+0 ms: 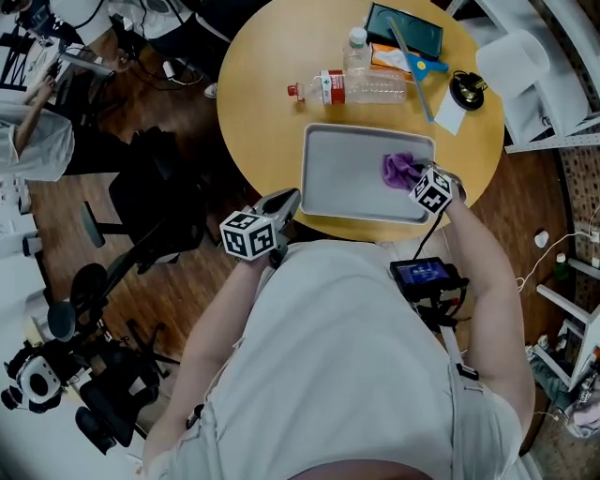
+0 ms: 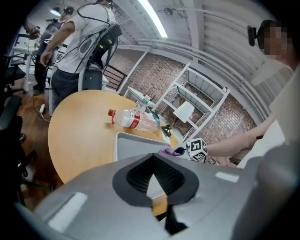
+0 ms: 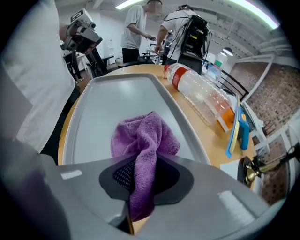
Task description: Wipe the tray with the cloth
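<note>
We see the right tongs (image 3: 151,158) clamped on the purple cloth (image 3: 143,133), with one fold pinched up between the pads. The rest of the cloth is bunched on the floor of the grey tray (image 1: 342,173), in its right part near the right rim. The right tongs point steeply down into the tray.

The left tongs (image 2: 152,157) are together with nothing between them. In the head view they sit at the near edge of the round wooden tabletop (image 1: 267,70), just beside the tray's near-left corner. We can't tell whether they touch the tray.

The tray lies flat on the near side of the tabletop. Just beyond its far rim a clear plastic bottle (image 1: 361,89) with a red cap and red label lies on its side, apart from the tray. Farther back there is a second, upright bottle (image 1: 355,47), a dark tablet (image 1: 405,28) and a blue-handled tool (image 1: 419,66). A white sheet of paper (image 1: 451,114) lies off the tray's far-right corner.
</note>
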Available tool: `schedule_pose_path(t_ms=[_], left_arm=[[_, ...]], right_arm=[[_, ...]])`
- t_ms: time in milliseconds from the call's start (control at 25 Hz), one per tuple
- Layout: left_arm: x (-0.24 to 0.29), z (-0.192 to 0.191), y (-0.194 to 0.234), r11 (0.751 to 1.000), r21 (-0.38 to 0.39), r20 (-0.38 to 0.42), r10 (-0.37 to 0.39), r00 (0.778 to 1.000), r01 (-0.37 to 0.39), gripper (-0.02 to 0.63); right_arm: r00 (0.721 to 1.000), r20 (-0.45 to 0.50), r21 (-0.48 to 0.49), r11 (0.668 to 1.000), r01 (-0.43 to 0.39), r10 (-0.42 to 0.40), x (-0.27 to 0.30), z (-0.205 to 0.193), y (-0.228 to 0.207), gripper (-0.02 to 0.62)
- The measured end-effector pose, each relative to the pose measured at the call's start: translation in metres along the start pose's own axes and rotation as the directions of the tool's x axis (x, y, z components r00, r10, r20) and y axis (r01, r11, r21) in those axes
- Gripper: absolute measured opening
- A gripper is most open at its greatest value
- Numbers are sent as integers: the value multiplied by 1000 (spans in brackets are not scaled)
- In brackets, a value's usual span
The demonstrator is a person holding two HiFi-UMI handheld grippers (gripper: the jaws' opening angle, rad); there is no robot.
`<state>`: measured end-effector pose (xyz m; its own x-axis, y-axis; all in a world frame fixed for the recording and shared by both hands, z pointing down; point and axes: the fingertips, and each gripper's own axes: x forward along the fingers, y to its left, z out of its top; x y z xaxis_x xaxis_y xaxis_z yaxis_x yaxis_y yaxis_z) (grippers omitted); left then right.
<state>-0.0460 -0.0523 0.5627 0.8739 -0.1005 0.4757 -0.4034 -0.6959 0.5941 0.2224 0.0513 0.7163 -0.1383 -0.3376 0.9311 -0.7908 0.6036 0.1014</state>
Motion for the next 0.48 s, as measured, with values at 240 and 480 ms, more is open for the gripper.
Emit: schedule_pose_path(t_ms=[240, 480], left_arm=[[-27, -4, 19, 996, -24, 60, 85, 995, -83, 0], [-65, -11, 36, 980, -78, 129, 190, 973, -181, 0]], right_arm=[[995, 67, -124, 990, -61, 69, 31, 71, 0, 63], [987, 87, -358, 929, -97, 136, 58, 154, 21, 63]])
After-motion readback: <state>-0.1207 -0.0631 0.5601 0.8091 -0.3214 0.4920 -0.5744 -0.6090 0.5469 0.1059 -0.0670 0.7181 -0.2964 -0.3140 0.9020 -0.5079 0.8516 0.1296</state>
